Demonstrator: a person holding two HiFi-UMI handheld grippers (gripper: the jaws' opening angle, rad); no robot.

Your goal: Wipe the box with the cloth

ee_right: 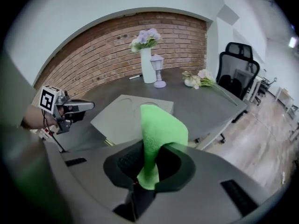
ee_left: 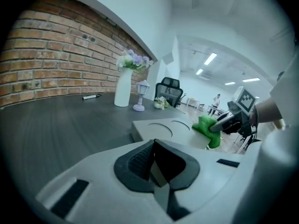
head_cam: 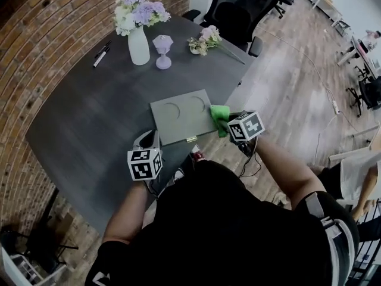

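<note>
The right gripper [ee_right: 149, 166] pinches the cloth [head_cam: 219, 117]. The cloth seems to touch the box [head_cam: 181, 115]. The left gripper [ee_left: 156, 168] is pressed together, empty.

Left gripper [ee_left: 153, 161] jaws were together, nothing between them. Right gripper [ee_right: 148, 167] jaws pinched green cloth [ee_right: 161, 125]. Both forearms were extended forward, right gripper further out.

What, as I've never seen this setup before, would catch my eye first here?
The bright green cloth, pinched in the right tool, sits at the right edge of the flat grey box on the dark table. A white vase of pale flowers stands at the table's far end by the brick wall. The left tool is shut on nothing, short of the box.
</note>
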